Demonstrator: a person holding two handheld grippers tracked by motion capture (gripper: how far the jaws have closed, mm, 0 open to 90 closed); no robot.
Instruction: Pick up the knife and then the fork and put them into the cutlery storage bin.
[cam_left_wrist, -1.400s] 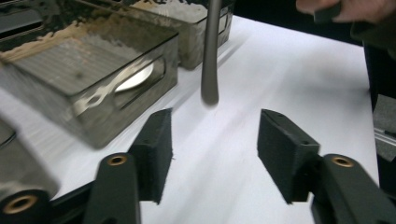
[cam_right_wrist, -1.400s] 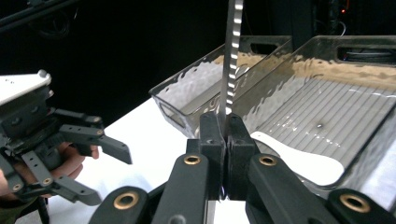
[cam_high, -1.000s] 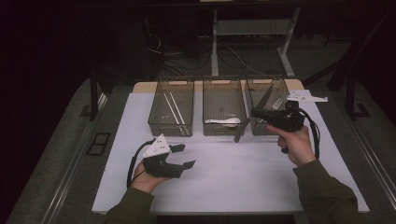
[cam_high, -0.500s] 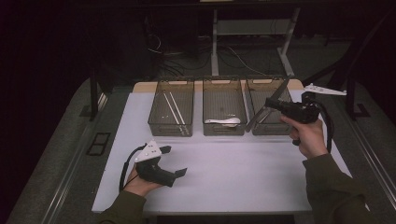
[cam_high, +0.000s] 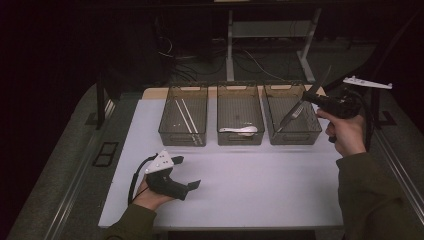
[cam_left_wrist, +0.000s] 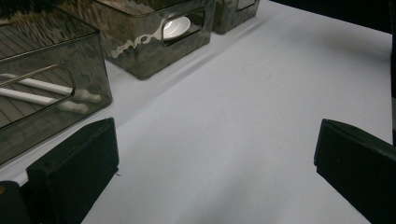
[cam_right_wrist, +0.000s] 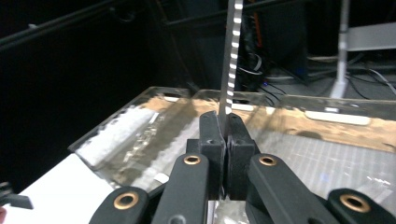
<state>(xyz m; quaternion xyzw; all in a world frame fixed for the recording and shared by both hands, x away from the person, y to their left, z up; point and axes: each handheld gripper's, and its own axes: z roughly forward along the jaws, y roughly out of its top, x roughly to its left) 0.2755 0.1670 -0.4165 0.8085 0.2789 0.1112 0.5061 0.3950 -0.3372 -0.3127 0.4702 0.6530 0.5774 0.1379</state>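
From the high view, the right gripper (cam_high: 306, 96) holds a slim metal fork (cam_high: 295, 114) tines-down over the smoky clear plastic bin (cam_high: 292, 134) nearest the counter's right edge, seemingly to sort it there. The left gripper view shows the left gripper (cam_left_wrist: 215, 163) empty with jaws spread wide over the white counter (cam_left_wrist: 243, 140), having just been opening. The right gripper view shows jaws clamped tight on the fork's handle (cam_right_wrist: 229, 65).

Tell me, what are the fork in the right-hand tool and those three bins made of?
The fork, clamped in the right gripper, looks like polished metal: its handle throws bright mirror-like glints. The three bins seem to be smoky see-through plastic, since a white spoon and pale sticks show through their glossy walls.
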